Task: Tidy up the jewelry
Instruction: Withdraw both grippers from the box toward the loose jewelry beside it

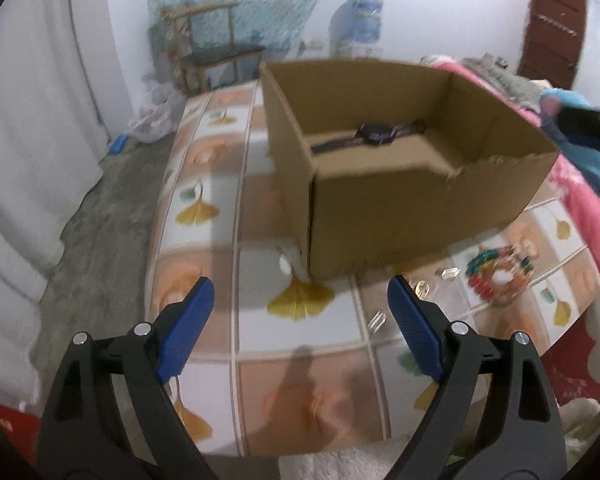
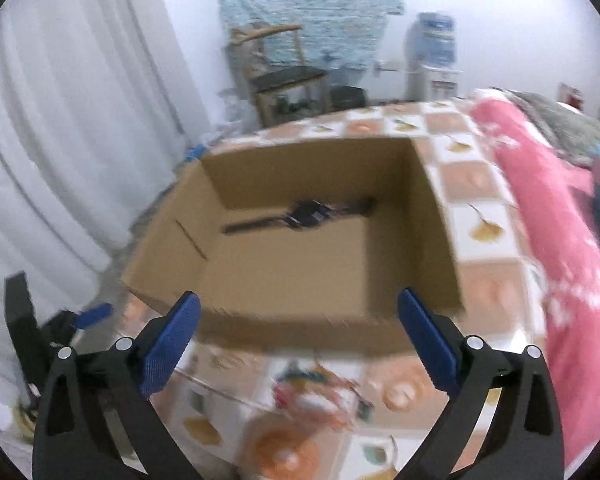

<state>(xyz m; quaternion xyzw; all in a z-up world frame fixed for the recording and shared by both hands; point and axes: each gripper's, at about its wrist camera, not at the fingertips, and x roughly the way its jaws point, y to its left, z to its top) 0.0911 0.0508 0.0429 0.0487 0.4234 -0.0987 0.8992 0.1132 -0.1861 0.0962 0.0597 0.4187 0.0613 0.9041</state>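
Now both grippers hang over the bed with nothing between the blue pads: the left gripper (image 1: 300,296) stands wide apart, and the right gripper (image 2: 300,312) too. One cardboard box (image 1: 400,216) sits on the tiled sheet (image 1: 220,168), and one dark watch (image 1: 374,134) lies inside it, near the far wall. One beaded bracelet (image 1: 498,276) lies on the sheet just beside the box. Two small clear pieces (image 1: 450,274) lie near it.
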